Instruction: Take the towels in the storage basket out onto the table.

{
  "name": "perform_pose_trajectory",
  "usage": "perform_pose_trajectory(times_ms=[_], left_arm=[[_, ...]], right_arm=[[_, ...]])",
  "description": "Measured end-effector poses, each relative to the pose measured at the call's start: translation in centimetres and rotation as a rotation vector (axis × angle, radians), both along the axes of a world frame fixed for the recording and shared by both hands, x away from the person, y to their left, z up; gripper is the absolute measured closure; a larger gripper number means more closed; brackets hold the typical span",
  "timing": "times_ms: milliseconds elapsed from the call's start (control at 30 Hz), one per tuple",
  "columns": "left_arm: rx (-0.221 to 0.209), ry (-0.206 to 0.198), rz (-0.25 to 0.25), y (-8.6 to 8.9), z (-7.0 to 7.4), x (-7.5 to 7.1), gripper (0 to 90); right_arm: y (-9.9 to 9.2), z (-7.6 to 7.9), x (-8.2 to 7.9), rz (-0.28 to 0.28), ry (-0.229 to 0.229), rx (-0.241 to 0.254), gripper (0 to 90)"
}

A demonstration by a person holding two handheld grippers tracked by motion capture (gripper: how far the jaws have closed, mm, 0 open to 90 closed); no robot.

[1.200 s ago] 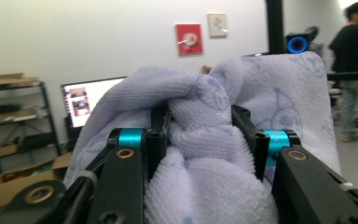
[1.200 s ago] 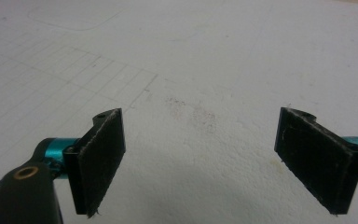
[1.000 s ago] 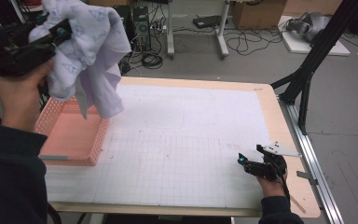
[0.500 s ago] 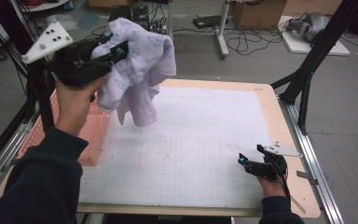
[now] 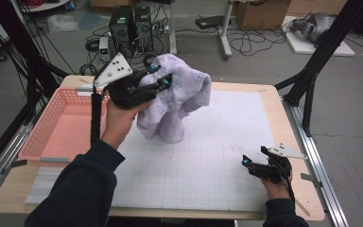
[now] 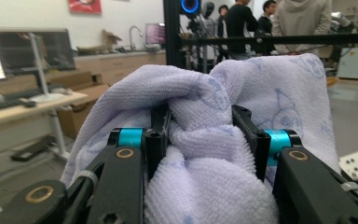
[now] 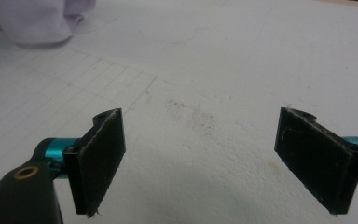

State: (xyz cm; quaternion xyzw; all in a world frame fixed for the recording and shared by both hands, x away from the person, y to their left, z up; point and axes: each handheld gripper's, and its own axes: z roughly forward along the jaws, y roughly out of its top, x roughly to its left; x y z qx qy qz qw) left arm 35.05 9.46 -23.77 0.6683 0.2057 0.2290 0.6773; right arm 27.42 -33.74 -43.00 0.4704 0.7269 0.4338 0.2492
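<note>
The left gripper (image 5: 158,80) is held up over the far left part of the table (image 5: 283,118), its jaws clamped on a bunched fold of a pale lilac towel (image 5: 177,101). In the left gripper view the towel (image 6: 214,154) is wadded between the two black jaws, with cloth spilling over both of them. The towel hangs down from the gripper, and its lower end reaches the white gridded mat (image 5: 208,165) just right of the pink basket (image 5: 61,127); whether it rests on the mat or only brushes it cannot be told. The basket sits at the left side of the table, partly behind the person's dark sleeve (image 5: 80,189). The right gripper (image 5: 253,165) lies low at the near right of the mat, held in the right hand (image 5: 276,182), well apart from the towel. In the right gripper view its jaws stand wide apart with nothing between them, over bare mat (image 7: 205,70) with a faint smudge on it, and the towel's hem (image 7: 32,18) shows at the far left corner.
</note>
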Motion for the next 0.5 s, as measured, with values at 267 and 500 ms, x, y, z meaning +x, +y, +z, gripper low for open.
perform_pose_trajectory(times_ms=[267, 500], left_arm=[[0.073, 0.083, -0.044, -3.4, -5.0, 1.5, 61.8], [0.142, 0.153, -0.042, -5.3, -9.4, 2.9, 61.5]], right_arm=[[0.0, 0.0, 0.0, 0.001, -0.001, 0.002, 14.8], [0.0, 0.0, 0.0, 0.001, 0.001, 0.005, 14.8]])
